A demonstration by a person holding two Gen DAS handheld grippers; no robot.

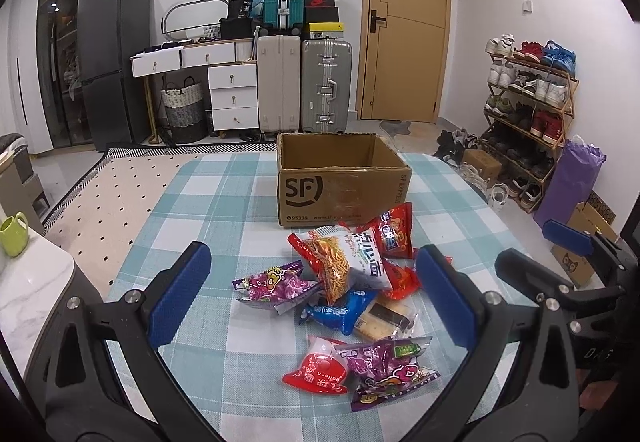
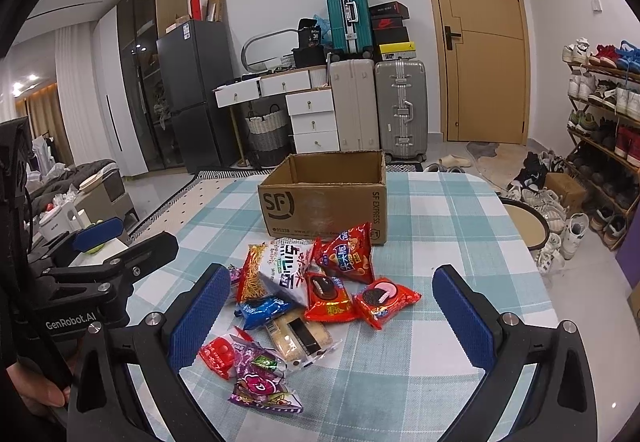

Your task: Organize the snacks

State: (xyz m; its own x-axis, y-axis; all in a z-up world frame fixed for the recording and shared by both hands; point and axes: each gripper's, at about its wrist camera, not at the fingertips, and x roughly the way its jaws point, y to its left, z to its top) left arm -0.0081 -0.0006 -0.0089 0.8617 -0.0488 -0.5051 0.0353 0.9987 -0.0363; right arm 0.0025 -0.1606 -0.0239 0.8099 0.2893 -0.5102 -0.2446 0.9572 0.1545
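2 grippers hang over the table (image 1: 200,193), and both are spread wide with nothing between their blue pads. The left gripper (image 1: 312,294) frames the pile of snacks (image 1: 344,282) from its side, and the right gripper (image 2: 332,314) does the same a little further right. The cardboard box (image 1: 340,181) stands open just behind the pile, and from what shows of its inside it seems empty, though its floor is hidden by the front wall.

No packet is picked yet, so the step in hand is, I think, the first grasp. About 10 packets lie here, some resting on others. The noodle packet (image 1: 348,262) sits on top and leans on the blue packet (image 1: 340,310), so it is a good first choice: lifting it disturbs nothing below. The red cookie packet (image 2: 386,300) lies at the right edge of the pile, easy for the right gripper.

To do it well, come down with the pads on both long sides of 1 packet only, close gently because the bags are puffy and slippery, and pinch near the sealed edge if the body slides away.
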